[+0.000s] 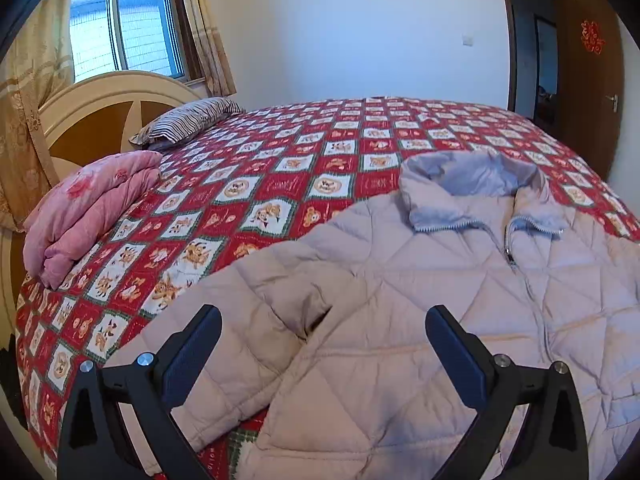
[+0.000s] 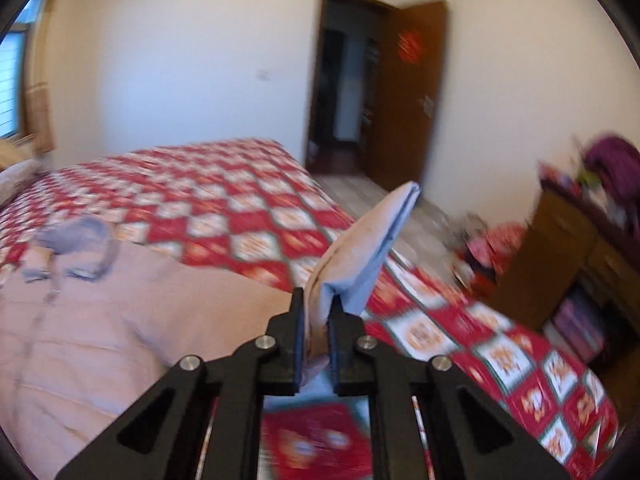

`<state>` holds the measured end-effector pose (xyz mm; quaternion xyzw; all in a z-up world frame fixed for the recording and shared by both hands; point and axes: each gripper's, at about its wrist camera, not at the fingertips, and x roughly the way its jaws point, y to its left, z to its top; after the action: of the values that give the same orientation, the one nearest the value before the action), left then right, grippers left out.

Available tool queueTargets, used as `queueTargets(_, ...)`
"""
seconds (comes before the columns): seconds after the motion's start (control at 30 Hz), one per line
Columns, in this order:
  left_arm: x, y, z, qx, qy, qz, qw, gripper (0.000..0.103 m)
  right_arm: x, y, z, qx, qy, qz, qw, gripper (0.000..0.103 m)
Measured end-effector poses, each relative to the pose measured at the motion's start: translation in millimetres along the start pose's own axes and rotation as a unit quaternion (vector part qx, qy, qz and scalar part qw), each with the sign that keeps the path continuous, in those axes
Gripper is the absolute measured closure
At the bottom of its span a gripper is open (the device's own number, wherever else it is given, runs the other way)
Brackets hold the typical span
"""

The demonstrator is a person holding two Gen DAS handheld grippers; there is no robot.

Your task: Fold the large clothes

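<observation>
Left gripper (image 1: 322,322): bottom centre of the left wrist view, jaws spread wide, nothing between the pads; it hangs over the jacket's sleeve.
Right gripper (image 2: 316,320): bottom centre of the right wrist view, clenched on a cuff (image 2: 360,252) of the jacket, which stands up out of the jaws (pale outside, blue lining).
Jacket (image 1: 420,320): quilted, pale pink, zipped, lying front-up on the bedspread (image 1: 248,184); lower hem cut off by the frame edge.
Collar (image 1: 472,184): grey-blue, at frame centre right, towards the far side.
Pink quilt (image 1: 88,216): folded, left edge of the bed.
Striped pillow (image 1: 188,120): beyond it, by the headboard.
Cabinet (image 2: 560,256): right of the right wrist view, contents too blurred to make out.
</observation>
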<state>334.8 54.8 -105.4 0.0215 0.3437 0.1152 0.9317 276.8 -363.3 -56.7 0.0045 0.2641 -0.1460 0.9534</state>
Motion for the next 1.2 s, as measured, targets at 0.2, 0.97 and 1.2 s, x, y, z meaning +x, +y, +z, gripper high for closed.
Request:
queueTargets(0.2,4,19,-4,-0.009,0.001,-0.008,0.9999,0.001,-13,112,22,-0.073,-0.034,0.072,0.994,0.092)
queueTargets(0.97,8,40,1,-0.049,0.033,-0.045,0.9972,0.001,-7,297,-65,-0.167,0.029,0.24,0.956,0.033)
queueTargets(1.2,15,-57,18,-0.002,0.062,-0.127,0.99,0.001,-21,217,-82,-0.139,0.026,0.194,0.971,0.021)
